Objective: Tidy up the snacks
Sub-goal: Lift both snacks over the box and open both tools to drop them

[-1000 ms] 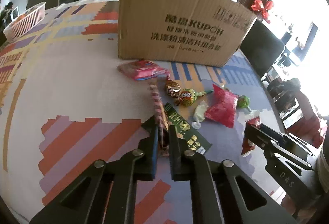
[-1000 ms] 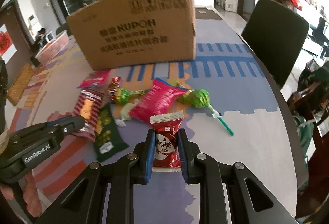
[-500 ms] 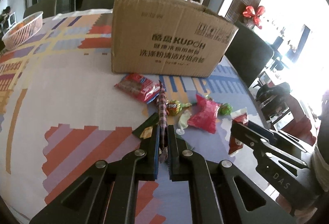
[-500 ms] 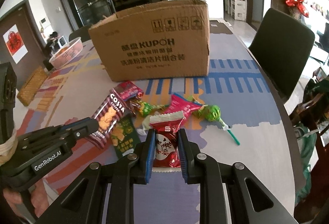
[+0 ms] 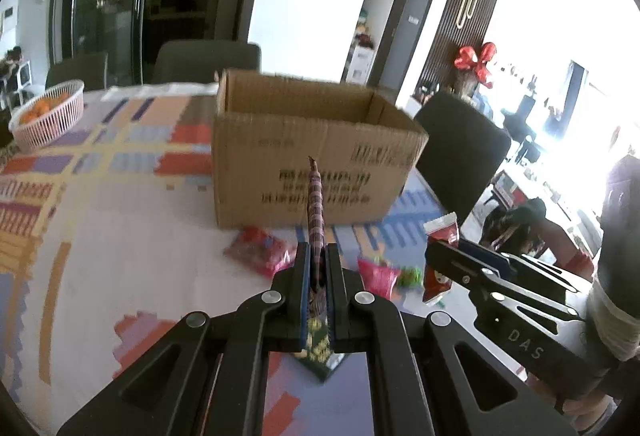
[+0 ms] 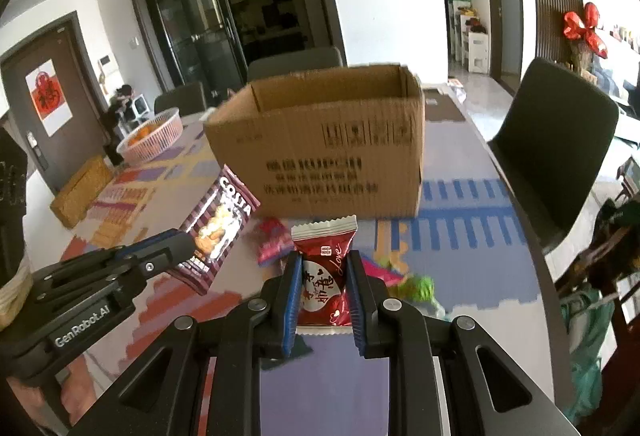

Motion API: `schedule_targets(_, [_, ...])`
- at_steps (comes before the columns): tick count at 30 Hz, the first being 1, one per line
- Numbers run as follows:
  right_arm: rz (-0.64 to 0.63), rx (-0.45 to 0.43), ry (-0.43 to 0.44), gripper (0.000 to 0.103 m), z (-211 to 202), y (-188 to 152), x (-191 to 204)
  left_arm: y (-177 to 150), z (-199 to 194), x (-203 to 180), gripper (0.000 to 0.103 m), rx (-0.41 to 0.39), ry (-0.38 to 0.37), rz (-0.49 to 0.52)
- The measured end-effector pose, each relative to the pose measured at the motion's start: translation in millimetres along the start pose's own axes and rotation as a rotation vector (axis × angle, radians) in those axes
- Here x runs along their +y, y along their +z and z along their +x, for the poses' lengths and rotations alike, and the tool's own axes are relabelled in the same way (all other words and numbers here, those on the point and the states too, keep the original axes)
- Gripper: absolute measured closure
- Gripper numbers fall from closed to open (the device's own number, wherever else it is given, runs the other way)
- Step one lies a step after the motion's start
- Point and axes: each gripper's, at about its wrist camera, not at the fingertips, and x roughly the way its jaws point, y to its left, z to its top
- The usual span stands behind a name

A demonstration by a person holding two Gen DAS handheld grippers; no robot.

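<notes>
My left gripper [image 5: 318, 260] is shut on a striped Costa snack pack [image 5: 314, 203], seen edge-on; the right wrist view shows its face [image 6: 218, 224]. My right gripper [image 6: 323, 276] is shut on a dark red candy packet [image 6: 323, 276], also visible in the left wrist view [image 5: 440, 236]. Both are held above the table, in front of the open cardboard box [image 5: 316, 151], which also shows in the right wrist view [image 6: 332, 143]. On the table lie a red packet [image 5: 256, 252], a pink packet [image 5: 378, 276], a green lollipop [image 6: 418, 286] and a dark green packet [image 5: 320, 352].
A pink basket of oranges [image 5: 48, 115] stands at the far left of the patterned tablecloth [image 5: 100, 236]. Dark chairs [image 5: 460, 151] stand behind and to the right of the table. The table's right edge [image 6: 532, 256] is close.
Both grippers have risen from the table with their snacks and tilted up, so the box's open top now shows. The loose snacks stay on the table.
</notes>
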Motion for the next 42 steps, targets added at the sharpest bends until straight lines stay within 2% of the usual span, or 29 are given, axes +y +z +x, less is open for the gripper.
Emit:
schedule_targets(13, [-0.025, -0.125, 0.017, 0.080, -4, 57, 9, 56, -11, -5, 0.095, -0.139, 0.015, 0.060])
schedule_targets(24, [-0.051, -0.193, 0.008, 0.080, 5, 119, 10, 112, 5, -4, 0.095, -0.187, 0.064, 0.124])
schedule_targets(33, [-0.097, -0.136, -0.015, 0.080, 39, 162, 9, 149, 42, 5, 0.095, -0.106, 0.089, 0.145])
schedule_targets(42, [-0.095, -0.042, -0.025, 0.080, 74, 167, 2, 156, 80, 11, 0.093, 0.017, 0.080, 0.135])
